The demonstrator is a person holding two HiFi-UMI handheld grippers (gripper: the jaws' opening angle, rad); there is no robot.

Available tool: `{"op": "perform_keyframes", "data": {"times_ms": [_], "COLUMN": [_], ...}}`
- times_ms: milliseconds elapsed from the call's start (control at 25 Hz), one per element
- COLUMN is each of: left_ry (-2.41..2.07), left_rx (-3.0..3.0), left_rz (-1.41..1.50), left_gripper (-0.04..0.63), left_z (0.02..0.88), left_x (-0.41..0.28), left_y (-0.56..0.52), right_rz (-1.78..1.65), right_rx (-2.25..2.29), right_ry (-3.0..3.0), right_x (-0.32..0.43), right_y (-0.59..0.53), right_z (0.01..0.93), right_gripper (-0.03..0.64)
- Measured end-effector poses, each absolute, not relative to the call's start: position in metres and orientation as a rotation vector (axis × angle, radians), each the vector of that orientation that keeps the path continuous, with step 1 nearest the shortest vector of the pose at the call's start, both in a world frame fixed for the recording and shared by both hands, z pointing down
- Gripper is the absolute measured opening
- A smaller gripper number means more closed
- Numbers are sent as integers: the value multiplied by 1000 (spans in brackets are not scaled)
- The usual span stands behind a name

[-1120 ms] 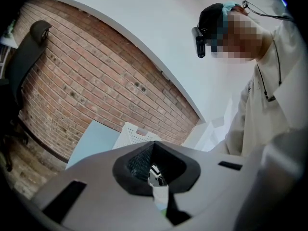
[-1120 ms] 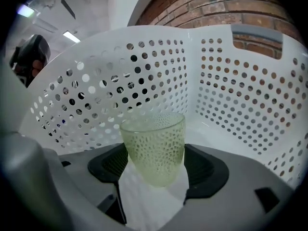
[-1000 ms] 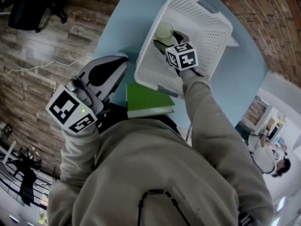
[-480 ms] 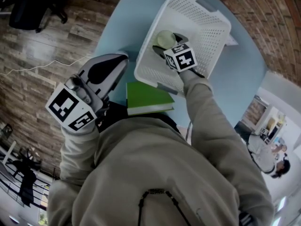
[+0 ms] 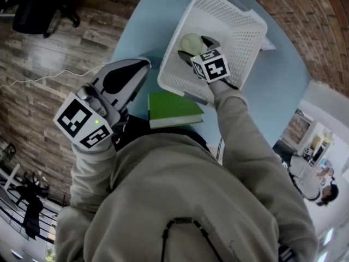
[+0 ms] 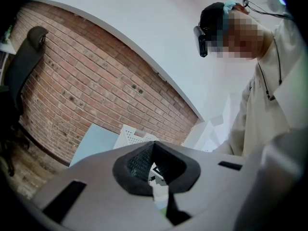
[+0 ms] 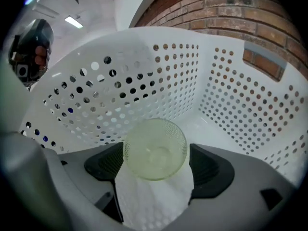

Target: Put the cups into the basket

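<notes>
Risk lies in the withdrawal: right gripper point(image 7: 156, 166) jaws stand released either side of the pale green glass cup point(image 7: 155, 149) on the white basket point(image 7: 240, 105) floor, so a careless lift could clip and topple it. Left gripper point(image 5: 142, 65) hangs clenched, empty.

No txt, brand, no. or sign is legible anywhere; the only printed marks are black-&-white square code patterns, w/o letters, on the cubes of the left gripper point(image 5: 137, 69) & right gripper point(image 5: 198, 47).
</notes>
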State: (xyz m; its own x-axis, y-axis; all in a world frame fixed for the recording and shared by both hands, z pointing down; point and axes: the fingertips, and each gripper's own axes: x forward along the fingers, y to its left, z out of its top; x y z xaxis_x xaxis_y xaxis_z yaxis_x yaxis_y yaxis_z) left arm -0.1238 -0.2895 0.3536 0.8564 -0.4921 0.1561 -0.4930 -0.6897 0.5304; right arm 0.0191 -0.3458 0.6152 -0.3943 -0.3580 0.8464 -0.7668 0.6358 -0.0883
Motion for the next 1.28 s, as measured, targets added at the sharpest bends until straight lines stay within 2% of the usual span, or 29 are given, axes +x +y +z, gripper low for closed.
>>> {"op": "perform_keyframes", "data": {"times_ms": [280,680,760,840,960,1000,1280], "left_ry": [-718,-602,-572,-541,-511,-504,-417], "left_rx": [2504,2633,2657,2685,2720,2729,2777], "left_rz": [-7,-36,-35,-34,-46,-53,-97], "left_gripper": [-5,-3,-5,-5,-4,-4,-3], "left_z": [331,271,260,249,232,227,193], "left_x": [-126,-97,-88,-79,-66,-62,-24], "left_y": [-289,-267,-259,-252,-241,-237,-209], "right_rz": [524,415,397,398,426,446,445], "right_rx": [992,1168,1204,1248,1284,1285,1296], "right_ry": [-2047,-2267,-2338,-2420,-2529,-2564,-2744], "right_x": [20,29,32,34,38,40,53], "right_y": [-355,-343,-331,-318,-293,-285,-235], "right_z": [573,442,413,383,346,335,253], "right_gripper": [416,397,334,180,32,14,12]}}
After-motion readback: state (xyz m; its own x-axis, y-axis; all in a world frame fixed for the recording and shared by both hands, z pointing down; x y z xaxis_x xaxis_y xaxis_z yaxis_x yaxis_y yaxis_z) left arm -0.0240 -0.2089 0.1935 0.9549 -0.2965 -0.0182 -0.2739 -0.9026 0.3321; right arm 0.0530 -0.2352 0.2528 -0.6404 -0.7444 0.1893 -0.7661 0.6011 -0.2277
